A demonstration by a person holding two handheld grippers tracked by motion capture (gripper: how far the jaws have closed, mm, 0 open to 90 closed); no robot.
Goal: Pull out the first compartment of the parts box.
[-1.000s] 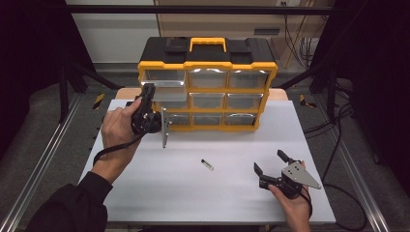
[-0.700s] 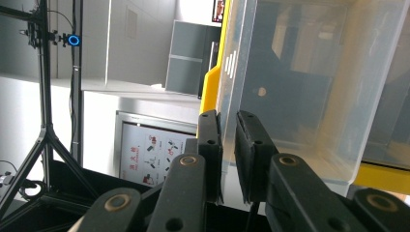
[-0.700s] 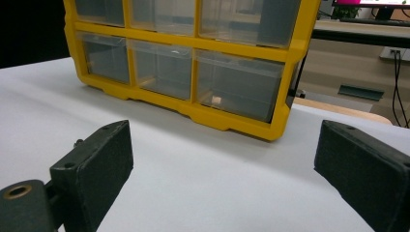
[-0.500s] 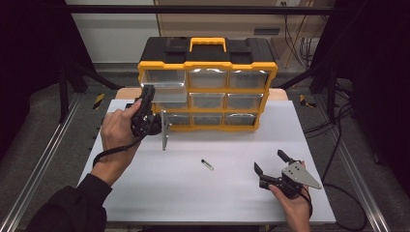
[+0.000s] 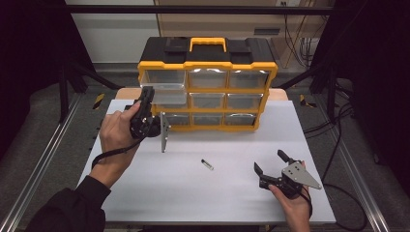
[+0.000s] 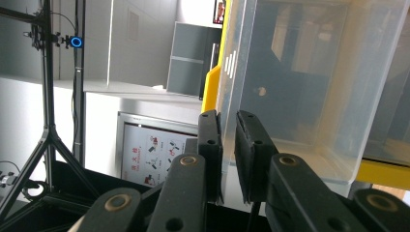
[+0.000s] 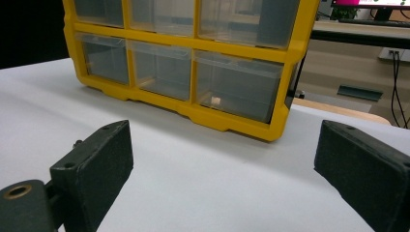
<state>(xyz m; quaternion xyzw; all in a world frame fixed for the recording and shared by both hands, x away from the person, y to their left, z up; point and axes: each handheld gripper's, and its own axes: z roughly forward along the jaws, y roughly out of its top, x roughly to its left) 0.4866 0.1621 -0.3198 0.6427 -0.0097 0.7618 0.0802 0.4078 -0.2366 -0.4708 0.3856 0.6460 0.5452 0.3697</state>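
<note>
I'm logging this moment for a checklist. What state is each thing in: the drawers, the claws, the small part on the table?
Middle-left drawer: pulled partway out, looks empty.
Other drawers: pushed in.
Organizer lid latches: cannot tell.
Left claw: jaws nearly together, at the open drawer's front wall.
Right claw: open, holding nothing, low over the table.
Small cylindrical part: lying flat, untouched.

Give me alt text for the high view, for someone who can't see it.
A left gripper reaches a pulled-out drawer of a yellow organizer, while the right gripper rests open near a small part on the table.
</note>
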